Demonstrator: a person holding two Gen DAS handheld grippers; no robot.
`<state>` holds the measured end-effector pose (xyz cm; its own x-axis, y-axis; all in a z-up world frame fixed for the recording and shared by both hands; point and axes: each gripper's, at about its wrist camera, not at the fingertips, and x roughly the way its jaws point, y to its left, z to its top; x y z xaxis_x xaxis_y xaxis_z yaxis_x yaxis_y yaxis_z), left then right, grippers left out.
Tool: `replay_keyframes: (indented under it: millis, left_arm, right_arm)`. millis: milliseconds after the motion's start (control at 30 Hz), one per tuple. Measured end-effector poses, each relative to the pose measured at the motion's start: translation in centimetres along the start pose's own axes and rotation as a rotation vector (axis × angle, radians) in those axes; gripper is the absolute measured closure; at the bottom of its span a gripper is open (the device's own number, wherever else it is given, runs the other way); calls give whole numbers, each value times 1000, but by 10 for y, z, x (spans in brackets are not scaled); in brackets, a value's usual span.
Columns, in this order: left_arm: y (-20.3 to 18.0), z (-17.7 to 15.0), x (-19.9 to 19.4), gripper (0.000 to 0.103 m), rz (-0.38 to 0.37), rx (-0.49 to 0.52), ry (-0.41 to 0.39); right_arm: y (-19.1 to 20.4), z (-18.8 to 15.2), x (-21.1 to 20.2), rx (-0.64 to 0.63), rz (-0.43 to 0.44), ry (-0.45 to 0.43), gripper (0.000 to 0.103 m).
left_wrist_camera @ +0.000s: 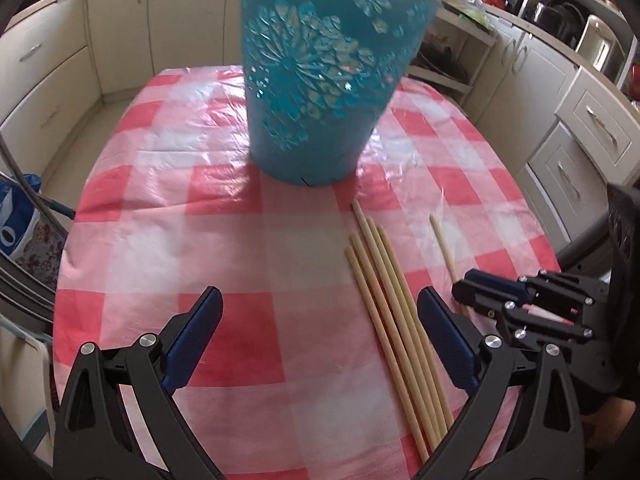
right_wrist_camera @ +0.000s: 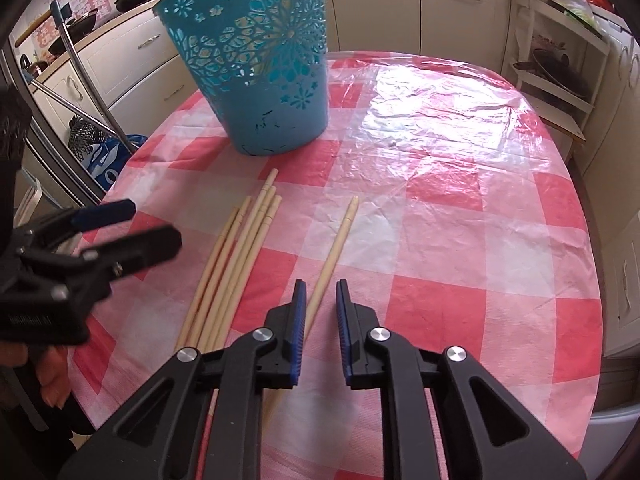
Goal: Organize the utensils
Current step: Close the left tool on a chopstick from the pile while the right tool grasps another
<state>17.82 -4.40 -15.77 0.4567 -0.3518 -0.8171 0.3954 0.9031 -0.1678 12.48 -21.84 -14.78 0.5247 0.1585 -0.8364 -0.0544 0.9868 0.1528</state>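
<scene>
A teal cut-out bucket point(left_wrist_camera: 320, 76) stands upright on the red-and-white checked table point(left_wrist_camera: 224, 236); it also shows in the right wrist view point(right_wrist_camera: 260, 64). A bundle of several pale wooden chopsticks point(left_wrist_camera: 396, 320) lies in front of it, also in the right wrist view point(right_wrist_camera: 232, 264). One single chopstick point(right_wrist_camera: 334, 248) lies apart to their right, also in the left wrist view point(left_wrist_camera: 444, 248). My left gripper point(left_wrist_camera: 320, 312) is open and empty, with the bundle beside its right finger. My right gripper point(right_wrist_camera: 322, 292) is partly open, its jaws straddling the single chopstick without gripping it.
Cream kitchen cabinets point(left_wrist_camera: 52, 64) surround the table. A shelf with pans point(right_wrist_camera: 556, 72) stands at the right. A blue bag point(right_wrist_camera: 108, 160) and a metal frame sit off the table's left edge. A clear plastic sheet point(right_wrist_camera: 440, 120) covers the cloth.
</scene>
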Motion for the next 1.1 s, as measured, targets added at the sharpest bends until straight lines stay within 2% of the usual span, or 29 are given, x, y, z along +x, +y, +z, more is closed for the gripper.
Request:
replay_keyframes:
  millis: [233,433,500,600,633,667,733,833,900,1067,1100]
  left_arm:
    - [-4,-6,18,11,67,40,47]
    - [-10,-8,21,14,142,122,38]
    - [-14,-6,23,17,143,144,23]
    - [-17,-3,22,41,102,174,8]
    - [-19,-2,20,56,77,190,4]
    - [-21,-1,20,66,52,200,6]
    - [-20,2,20,82,-49,191,17]
    - [-15,6,21,90,-85,170,34]
    - [-12,7,22,91,-101,156,45]
    - [-23,5,20,92,-54,241,60]
    - [-24,5,19,93,-65,255,71]
  right_arm:
    - [-8,0,-2,20,13,-1,87]
    - [-9,2,0,29,12,-5,87]
    - [-8,4,1,30,12,-7,87]
    - [-2,6,4,9,14,-2,87]
    - [1,7,4,-6,16,0,87]
    - [3,6,4,-17,28,6,92]
    - [5,6,4,-30,37,9,94]
    - [5,8,5,-39,19,14,94]
    - [2,10,7,-18,18,19,93]
    - [9,13,10,-54,18,36,94]
    - [10,13,10,-54,21,37,94]
